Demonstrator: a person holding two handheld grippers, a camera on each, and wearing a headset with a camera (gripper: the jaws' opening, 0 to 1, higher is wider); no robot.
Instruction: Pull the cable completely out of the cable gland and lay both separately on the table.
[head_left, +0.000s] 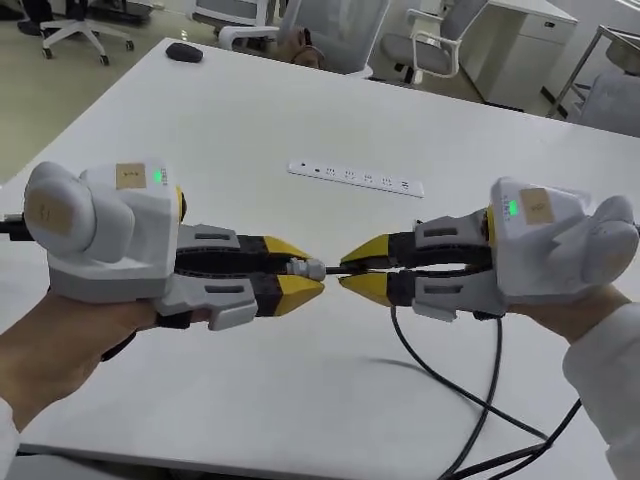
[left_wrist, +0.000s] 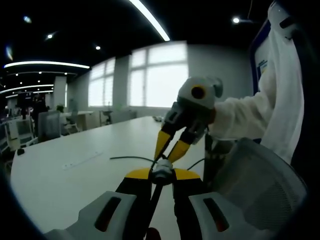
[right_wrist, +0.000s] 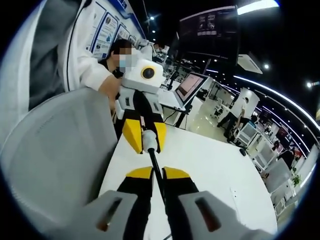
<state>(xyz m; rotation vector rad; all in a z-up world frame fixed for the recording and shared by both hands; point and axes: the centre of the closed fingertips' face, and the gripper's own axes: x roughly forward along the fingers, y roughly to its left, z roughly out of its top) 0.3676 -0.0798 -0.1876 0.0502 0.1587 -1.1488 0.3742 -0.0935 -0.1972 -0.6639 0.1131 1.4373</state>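
Above the white table my two grippers face each other tip to tip. The left gripper is shut on a small light grey cable gland. A thin black cable runs out of the gland to the right, between the yellow tips of the right gripper, which is shut on it. Behind that gripper the cable loops down onto the table and off the near edge. A short span of cable shows between the two sets of tips.
A white power strip lies on the table beyond the grippers. A dark computer mouse sits near the far left corner. Office chairs and desks stand behind the table. A grey mesh chair back is close beside me.
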